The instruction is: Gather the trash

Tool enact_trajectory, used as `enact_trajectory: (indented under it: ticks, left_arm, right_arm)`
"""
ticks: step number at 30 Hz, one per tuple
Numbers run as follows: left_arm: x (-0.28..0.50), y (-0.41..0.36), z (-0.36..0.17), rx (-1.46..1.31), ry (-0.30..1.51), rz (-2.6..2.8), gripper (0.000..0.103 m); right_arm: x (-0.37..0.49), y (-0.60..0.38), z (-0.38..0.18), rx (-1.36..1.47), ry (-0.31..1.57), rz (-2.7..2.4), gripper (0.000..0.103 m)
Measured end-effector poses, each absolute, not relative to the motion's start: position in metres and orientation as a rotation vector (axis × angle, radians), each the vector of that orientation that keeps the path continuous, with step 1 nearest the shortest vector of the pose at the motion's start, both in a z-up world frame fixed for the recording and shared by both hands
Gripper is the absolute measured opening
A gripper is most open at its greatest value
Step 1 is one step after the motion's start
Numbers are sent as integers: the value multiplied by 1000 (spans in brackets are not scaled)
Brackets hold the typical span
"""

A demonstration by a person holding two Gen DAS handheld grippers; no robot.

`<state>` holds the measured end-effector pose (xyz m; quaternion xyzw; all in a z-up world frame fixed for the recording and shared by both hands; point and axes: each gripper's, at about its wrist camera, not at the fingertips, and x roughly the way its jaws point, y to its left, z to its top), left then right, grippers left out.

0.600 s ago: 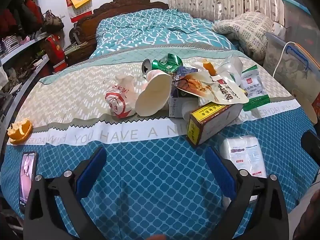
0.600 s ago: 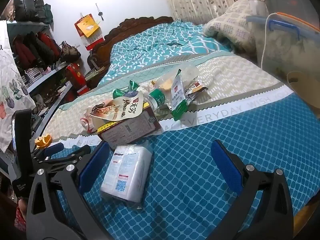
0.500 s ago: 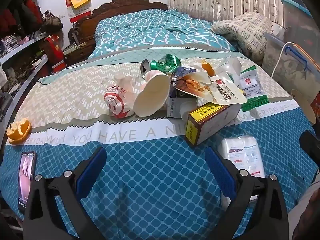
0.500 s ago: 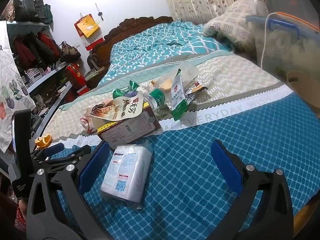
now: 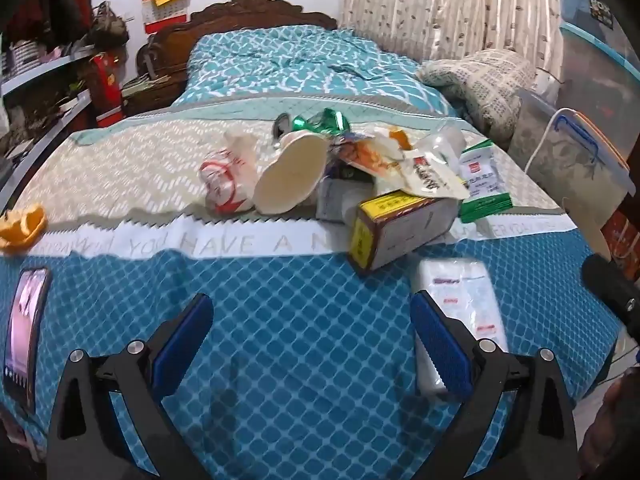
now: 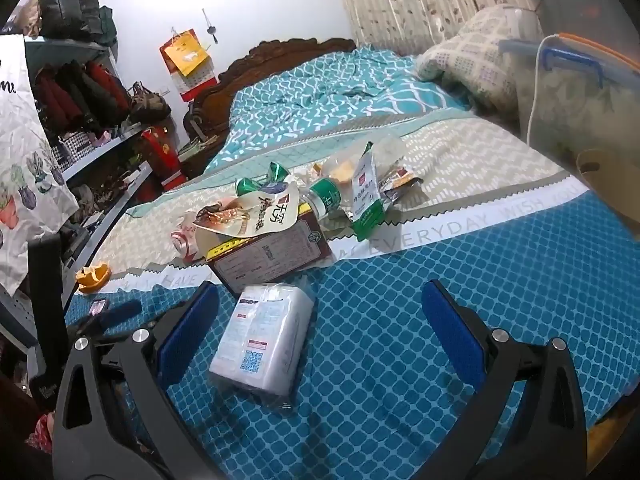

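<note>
Both the left hand-held gripper (image 5: 308, 332) and right hand-held gripper (image 6: 320, 320) gape wide, tilted downward.

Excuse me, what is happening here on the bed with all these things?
A person holds a gripper in each hand over a bed strewn with trash. The left gripper and right gripper are both open and hold nothing. A pile of wrappers, a box and a cup lies ahead; a tissue pack lies nearest the right gripper. Nothing is collected yet.
</note>
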<state>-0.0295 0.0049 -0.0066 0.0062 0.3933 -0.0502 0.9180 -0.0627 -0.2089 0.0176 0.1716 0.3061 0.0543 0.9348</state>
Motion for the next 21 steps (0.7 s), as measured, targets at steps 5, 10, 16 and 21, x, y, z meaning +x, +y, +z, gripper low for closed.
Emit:
enact_trajectory:
  ticks: [5, 10, 16, 21]
  left_arm:
    - [-45, 15, 2, -32, 750, -123, 94]
    - [-45, 12, 4, -30, 754, -129, 94]
    - [-34, 14, 14, -10, 706, -97, 94]
    - [-22, 17, 22, -11, 692, -90, 94]
  right_arm:
    - [-69, -212, 19, 364, 613, 95, 100]
    - [-74, -206, 21, 348, 599, 112, 100]
    - [-67, -203, 12, 354, 652, 153, 100]
    - [-59, -199, 5, 389, 686, 271, 100]
